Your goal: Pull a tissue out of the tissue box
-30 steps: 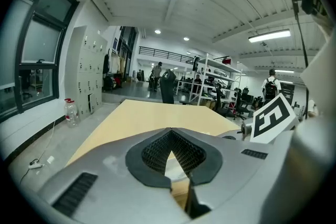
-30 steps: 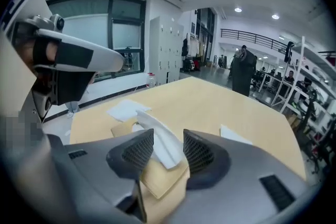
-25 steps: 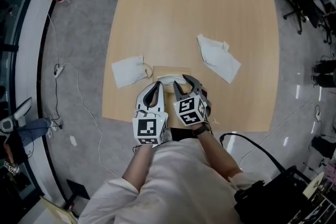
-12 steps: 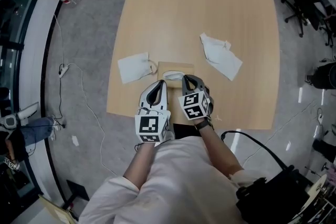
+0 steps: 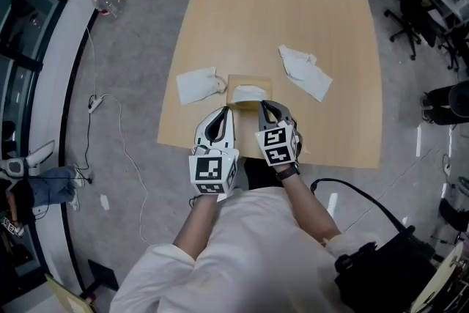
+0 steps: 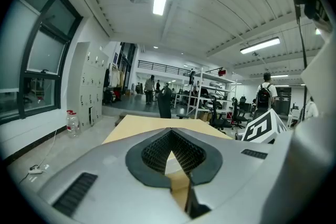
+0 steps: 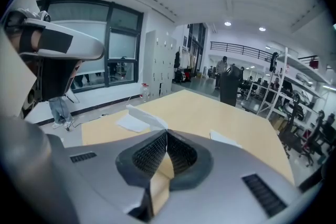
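white tissue (image 7: 145, 118) from the tissue box (image 5: 236, 80), mid near edge of the table (image 5: 293, 11), now pinched by the right gripper (image 7: 167, 131), wide apart a second ago. left gripper (image 6: 171, 131) clenched on nothing. ready for drawing the sheet free.

Wooden table (image 5: 293, 18): tissue box (image 5: 249, 86), left tissue (image 5: 196, 86), right tissue (image 5: 304, 72)
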A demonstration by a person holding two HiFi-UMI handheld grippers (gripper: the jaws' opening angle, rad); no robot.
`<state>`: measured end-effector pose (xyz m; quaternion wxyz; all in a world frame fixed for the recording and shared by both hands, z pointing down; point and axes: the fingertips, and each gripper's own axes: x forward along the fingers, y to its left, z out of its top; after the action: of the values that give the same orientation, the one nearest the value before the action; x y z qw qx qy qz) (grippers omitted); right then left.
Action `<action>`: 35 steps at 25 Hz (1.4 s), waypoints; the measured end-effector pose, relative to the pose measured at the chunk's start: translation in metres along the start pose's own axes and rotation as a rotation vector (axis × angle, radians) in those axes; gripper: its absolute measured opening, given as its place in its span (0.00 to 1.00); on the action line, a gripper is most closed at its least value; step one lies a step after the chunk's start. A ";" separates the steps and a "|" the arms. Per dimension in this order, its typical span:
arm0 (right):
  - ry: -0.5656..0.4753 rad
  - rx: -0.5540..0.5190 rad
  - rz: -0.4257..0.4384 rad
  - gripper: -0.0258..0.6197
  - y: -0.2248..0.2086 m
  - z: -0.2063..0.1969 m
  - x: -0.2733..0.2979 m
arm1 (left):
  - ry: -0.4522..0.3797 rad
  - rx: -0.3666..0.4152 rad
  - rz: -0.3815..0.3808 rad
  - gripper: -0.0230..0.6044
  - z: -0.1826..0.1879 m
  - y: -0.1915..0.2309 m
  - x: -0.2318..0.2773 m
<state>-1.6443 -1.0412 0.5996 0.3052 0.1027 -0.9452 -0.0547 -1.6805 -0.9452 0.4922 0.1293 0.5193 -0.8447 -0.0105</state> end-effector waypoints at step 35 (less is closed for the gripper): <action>-0.421 0.105 -0.105 0.05 0.091 0.037 -0.303 | -0.177 0.053 -0.055 0.04 0.015 -0.116 -0.239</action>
<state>-1.4408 -0.8820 0.4138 0.0919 0.1540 -0.9829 -0.0415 -1.4804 -0.7905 0.4101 0.0399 0.5426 -0.8382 -0.0374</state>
